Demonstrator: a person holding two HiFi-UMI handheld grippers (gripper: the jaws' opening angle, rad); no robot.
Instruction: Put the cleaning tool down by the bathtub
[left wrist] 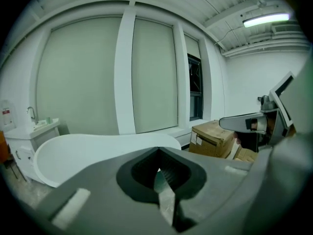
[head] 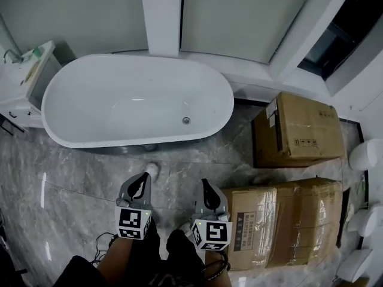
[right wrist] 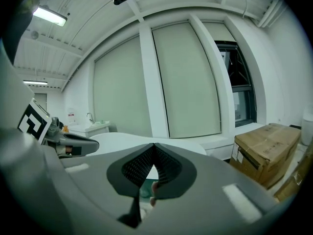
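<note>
Cleaning tool (head: 152, 170), if the small pale lump on the floor was indeed it, lay on the grey marble floor (head: 72, 184) just beside the near wall of the bathtub (head: 137, 58), and it was too small to tell exactly what it was. Left claw (head: 145, 176) pointed straight at it from just short of it, and from the head view I could not tell whether tip and lump touched. In the left gripper view that claw's jaws met at their tips, leaving only the dark hollow behind them with a pale sliver showing through, and nothing was gripped. Right claw (head: 206, 183) hung alongside, near its partner, aimed the same way at the tub. Its jaws were also closed tip to tip, and whatever showed through the gap behind them was too blurred to name. Both marker cubes (head: 133, 222) sat low in the head view, above the person's dark trousers. The white tub stood empty, with its drain (head: 186, 120) towards the right end. A white washstand (head: 24, 76) with a tap stood by the tub's left end. Two cardboard boxes (head: 299, 130) lay on the floor to the right, the nearer one (head: 281, 223) just beside the right claw.
</note>
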